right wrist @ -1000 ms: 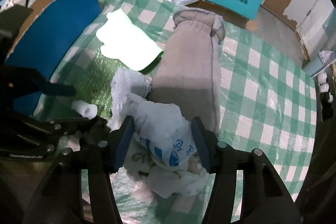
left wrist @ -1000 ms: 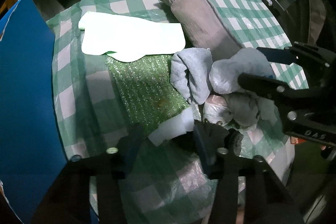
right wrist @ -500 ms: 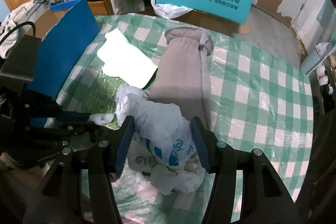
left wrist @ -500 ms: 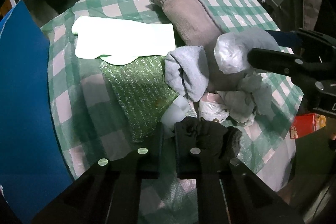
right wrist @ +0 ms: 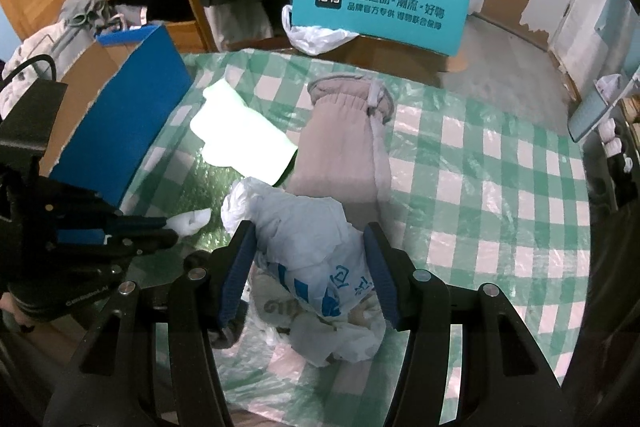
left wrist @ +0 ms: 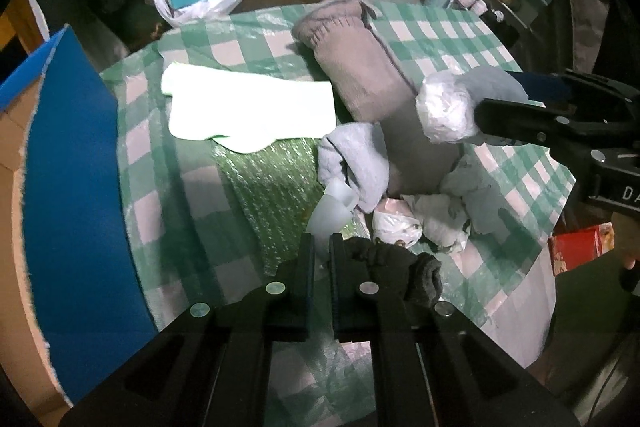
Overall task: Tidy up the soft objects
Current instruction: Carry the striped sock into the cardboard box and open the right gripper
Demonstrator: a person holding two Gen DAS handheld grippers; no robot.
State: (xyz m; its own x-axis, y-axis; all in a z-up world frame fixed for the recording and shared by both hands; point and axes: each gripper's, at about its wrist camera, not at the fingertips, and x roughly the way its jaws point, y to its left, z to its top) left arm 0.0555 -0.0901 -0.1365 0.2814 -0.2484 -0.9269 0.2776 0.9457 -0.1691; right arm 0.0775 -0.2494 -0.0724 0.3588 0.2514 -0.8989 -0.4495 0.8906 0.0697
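- Left gripper is pinched nearly flat on a white foam scrap, which sticks out just past its tips.
- Right gripper clamps the crumpled plastic bag, lifted off the checked tablecloth.
- Beyond both, the grey rolled blanket lies lengthwise away from the tongs, closer to the right hand.
- Blue box stands left, likely the drop spot.
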